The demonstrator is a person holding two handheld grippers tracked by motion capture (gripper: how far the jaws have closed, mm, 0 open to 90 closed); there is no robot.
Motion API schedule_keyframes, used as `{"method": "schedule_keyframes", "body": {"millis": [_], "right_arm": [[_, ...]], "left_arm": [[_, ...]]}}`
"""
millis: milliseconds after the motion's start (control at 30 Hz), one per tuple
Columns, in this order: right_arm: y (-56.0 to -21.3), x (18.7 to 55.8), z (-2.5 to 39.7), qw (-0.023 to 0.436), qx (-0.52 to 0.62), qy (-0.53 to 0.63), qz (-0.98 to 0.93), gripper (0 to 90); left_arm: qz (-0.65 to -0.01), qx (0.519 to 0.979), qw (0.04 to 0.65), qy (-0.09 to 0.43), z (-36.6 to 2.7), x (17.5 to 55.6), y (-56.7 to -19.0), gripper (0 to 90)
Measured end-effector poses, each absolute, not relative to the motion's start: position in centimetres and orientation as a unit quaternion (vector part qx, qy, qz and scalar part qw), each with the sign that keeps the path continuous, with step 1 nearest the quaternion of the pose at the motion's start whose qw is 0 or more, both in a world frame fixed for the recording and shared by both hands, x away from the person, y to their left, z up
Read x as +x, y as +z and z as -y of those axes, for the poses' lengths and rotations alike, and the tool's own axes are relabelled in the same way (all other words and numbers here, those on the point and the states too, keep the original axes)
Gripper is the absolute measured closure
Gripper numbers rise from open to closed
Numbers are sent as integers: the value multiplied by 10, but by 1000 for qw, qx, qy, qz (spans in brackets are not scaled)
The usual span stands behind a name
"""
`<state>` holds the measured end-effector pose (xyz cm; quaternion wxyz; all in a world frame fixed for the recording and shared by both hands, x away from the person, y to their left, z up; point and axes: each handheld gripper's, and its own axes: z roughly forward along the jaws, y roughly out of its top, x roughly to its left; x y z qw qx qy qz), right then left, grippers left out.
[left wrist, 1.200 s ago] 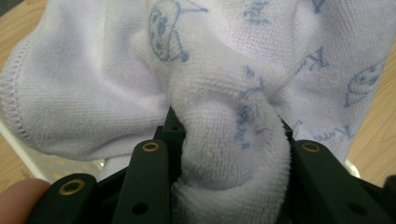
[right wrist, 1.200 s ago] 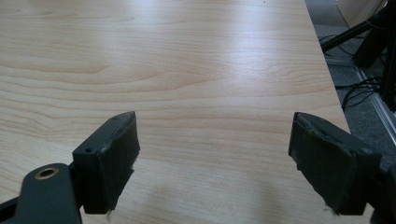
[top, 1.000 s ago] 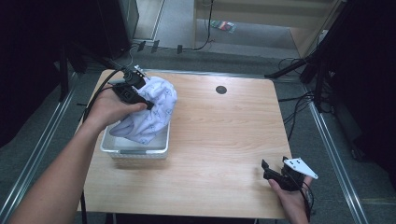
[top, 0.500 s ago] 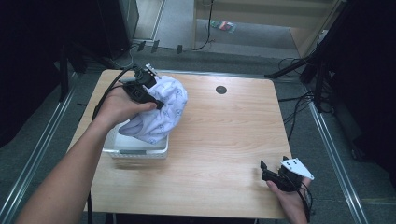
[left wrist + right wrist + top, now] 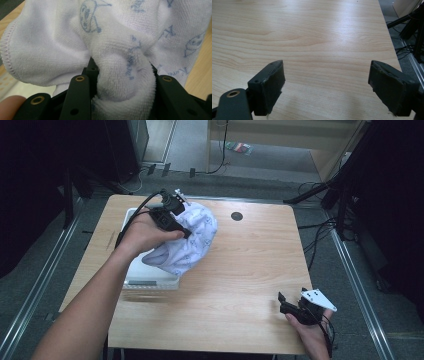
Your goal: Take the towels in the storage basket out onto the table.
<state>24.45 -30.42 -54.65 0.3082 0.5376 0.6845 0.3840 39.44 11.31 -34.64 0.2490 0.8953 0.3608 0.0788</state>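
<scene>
From the high view, the left gripper (image 5: 186,231) holds a white printed towel (image 5: 187,242) bunched above the right edge of a white bin (image 5: 150,281), which stands on the left half of the wooden table (image 5: 240,285); the cloth hangs down from the grip, with its lower folds draped over the bin's right rim and onto the wood just beside it. The step in hand looks like lifting the towel clear of the bin, and to do that well the lift should go high enough that the trailing hem comes free of the rim without dragging the light bin along, then travel away from the bin toward the open middle of the table, where the other gripper can help. The right gripper (image 5: 286,304) waits well apart from the bin, near the table's front right corner. In the left gripper view, the jaws are closed on a thick fold of the towel (image 5: 120,82), the terry squeezed into a roll between them and bulging out above; the hold looks deep rather than a nip at the edge, so it should keep. In the right gripper view, the two padded fingers (image 5: 270,85) stand wide apart with nothing between them, over bare wood far from the bin.
</scene>
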Motion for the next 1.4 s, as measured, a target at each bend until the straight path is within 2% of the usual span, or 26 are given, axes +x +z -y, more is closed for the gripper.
{"method": "schedule_keyframes", "body": {"millis": [800,1400], "right_arm": [[-547,245,306,299,541,391,-682,141],[-546,245,308,294,541,396,-681,141]], "left_arm": [[-315,916,240,64,-47,396,-366,624],[-294,923,241,57,-9,400,-396,608]]}}
